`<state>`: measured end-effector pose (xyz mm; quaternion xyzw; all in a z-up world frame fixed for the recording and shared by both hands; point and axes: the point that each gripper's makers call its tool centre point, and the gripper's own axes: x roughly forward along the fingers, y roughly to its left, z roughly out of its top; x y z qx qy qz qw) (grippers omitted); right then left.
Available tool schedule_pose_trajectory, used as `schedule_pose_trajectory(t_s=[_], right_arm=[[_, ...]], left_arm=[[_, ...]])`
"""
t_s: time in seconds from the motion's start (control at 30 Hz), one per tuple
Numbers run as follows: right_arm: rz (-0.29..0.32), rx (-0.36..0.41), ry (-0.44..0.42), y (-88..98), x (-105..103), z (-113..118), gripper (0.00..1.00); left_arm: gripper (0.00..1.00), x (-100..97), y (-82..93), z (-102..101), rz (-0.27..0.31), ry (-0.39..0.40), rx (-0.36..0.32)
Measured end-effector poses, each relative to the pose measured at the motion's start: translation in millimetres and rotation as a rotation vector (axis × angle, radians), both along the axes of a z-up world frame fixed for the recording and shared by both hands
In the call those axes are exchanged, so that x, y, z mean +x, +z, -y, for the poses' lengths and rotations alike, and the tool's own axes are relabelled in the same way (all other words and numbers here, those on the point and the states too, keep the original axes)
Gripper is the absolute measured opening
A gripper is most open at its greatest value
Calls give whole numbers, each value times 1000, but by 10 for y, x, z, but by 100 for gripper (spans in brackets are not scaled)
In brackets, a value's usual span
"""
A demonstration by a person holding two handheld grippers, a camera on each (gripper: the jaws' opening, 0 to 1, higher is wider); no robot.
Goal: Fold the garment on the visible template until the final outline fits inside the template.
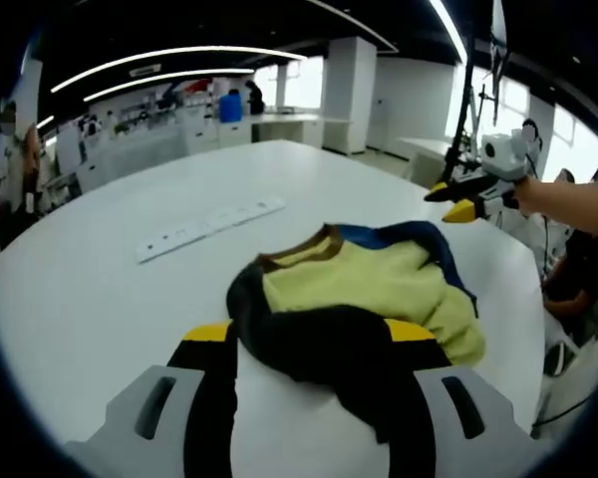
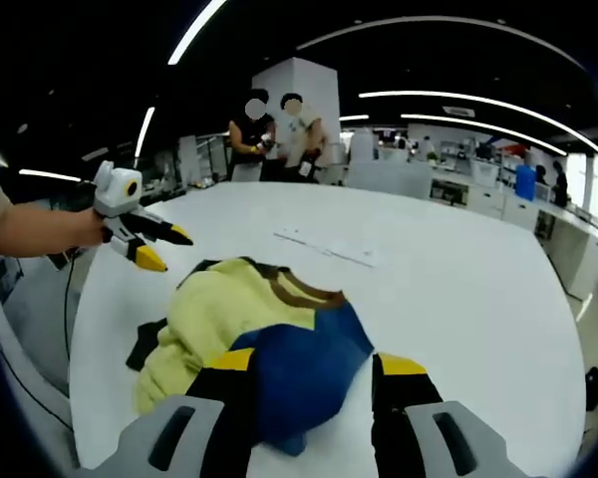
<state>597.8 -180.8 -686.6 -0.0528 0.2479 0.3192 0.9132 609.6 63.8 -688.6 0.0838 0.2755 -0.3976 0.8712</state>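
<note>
Yellow, blue and black fabric lay bunched in the middle of my left gripper view: the garment (image 1: pixel 364 299), crumpled on the white table (image 1: pixel 100 299), with a brown collar band along its upper edge. Its black part draped down between the jaws of my left gripper (image 1: pixel 314 349), which stood apart with cloth lying between them; I could not tell whether they pinched it. In the right gripper view the blue part of the garment (image 2: pixel 299 368) sat at lower centre, between the spread jaws of my right gripper (image 2: pixel 314 383), and there too I could not tell whether anything was grasped. Beyond the garment, toward upper centre, a long white strip (image 2: pixel 329 247) lay flat on the table. At the far edge two people (image 2: pixel 274 134) stood together.
</note>
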Motion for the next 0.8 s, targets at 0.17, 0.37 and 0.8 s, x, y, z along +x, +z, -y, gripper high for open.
schedule_pose_trajectory(t_s=[0.17, 0.37, 0.8], right_arm=[[-5, 7, 3, -40, -107, -11, 42], [-5, 15, 7, -56, -211, -15, 41], [-3, 31, 13, -58, -352, -75, 36]], left_arm=[[52, -109, -71, -12, -17, 1, -8], [49, -202, -112, -33, -32, 3, -15], [38, -362, -151, -25, -45, -6, -30]])
